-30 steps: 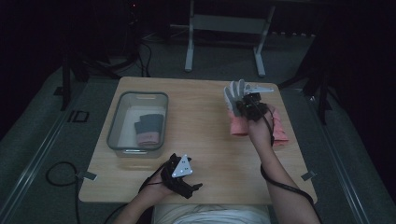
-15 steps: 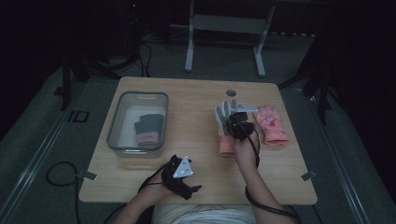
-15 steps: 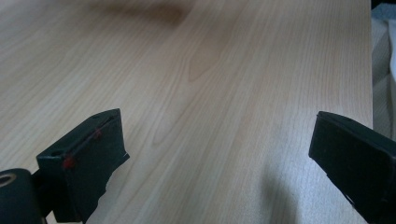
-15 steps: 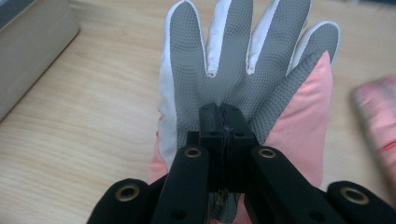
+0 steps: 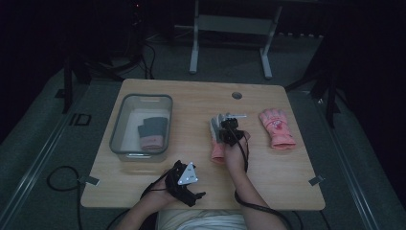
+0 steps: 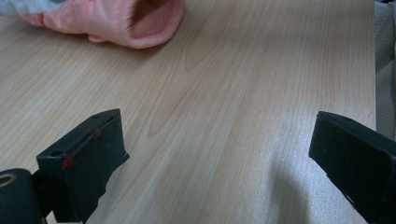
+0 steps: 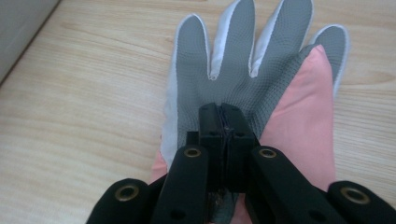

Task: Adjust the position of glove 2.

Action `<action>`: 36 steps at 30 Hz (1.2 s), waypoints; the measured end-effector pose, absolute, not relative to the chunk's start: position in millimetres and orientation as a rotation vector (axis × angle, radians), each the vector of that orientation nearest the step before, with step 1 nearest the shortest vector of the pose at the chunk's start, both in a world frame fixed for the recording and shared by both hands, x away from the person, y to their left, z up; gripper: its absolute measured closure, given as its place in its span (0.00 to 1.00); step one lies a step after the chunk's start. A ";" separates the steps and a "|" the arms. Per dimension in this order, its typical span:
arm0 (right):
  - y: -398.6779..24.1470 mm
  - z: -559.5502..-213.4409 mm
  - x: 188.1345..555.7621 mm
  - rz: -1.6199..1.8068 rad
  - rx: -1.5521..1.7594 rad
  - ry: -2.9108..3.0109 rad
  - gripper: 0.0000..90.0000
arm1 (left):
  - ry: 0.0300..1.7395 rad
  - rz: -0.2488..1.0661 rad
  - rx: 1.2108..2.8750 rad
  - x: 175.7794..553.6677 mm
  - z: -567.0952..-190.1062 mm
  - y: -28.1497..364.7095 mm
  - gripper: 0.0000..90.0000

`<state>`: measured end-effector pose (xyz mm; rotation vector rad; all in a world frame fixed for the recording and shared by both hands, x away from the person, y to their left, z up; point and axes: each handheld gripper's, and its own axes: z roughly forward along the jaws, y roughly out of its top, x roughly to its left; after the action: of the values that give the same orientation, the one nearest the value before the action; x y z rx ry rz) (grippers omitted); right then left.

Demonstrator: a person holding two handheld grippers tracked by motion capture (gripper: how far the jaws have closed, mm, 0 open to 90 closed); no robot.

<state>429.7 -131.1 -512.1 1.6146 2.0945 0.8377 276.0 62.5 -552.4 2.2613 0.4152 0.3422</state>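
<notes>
The left tool (image 5: 184, 178) is resting wide open at the near table (image 5: 268, 187) edge. Beyond it, the right tool (image 5: 230, 130), clamped on the grey-palmed glove (image 7: 243, 70), has carried it leftward from the other pink glove (image 5: 276, 128), seemingly heading toward the bin (image 5: 125, 122).
</notes>
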 end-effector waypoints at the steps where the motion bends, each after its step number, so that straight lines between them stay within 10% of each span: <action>1: -129.9 -514.8 431.7 0.833 1.619 2.099 0.98 | 0.413 0.346 2.264 275.6 -552.9 62.4 0.04; 15: -126.8 -527.0 437.0 0.850 1.563 2.133 0.94 | 0.415 0.339 2.257 275.6 -552.6 63.9 0.04; 23: -135.0 -498.1 426.5 0.892 1.434 2.165 0.73 | 0.402 0.342 2.268 274.6 -553.7 61.8 0.04; 36: -250.3 -451.6 420.8 0.926 1.338 2.038 0.67 | 0.401 0.332 2.273 274.7 -553.3 62.0 0.04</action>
<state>420.8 -250.3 -451.6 1.3382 2.0376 0.9264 274.7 62.0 -553.3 2.2730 0.4005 0.3322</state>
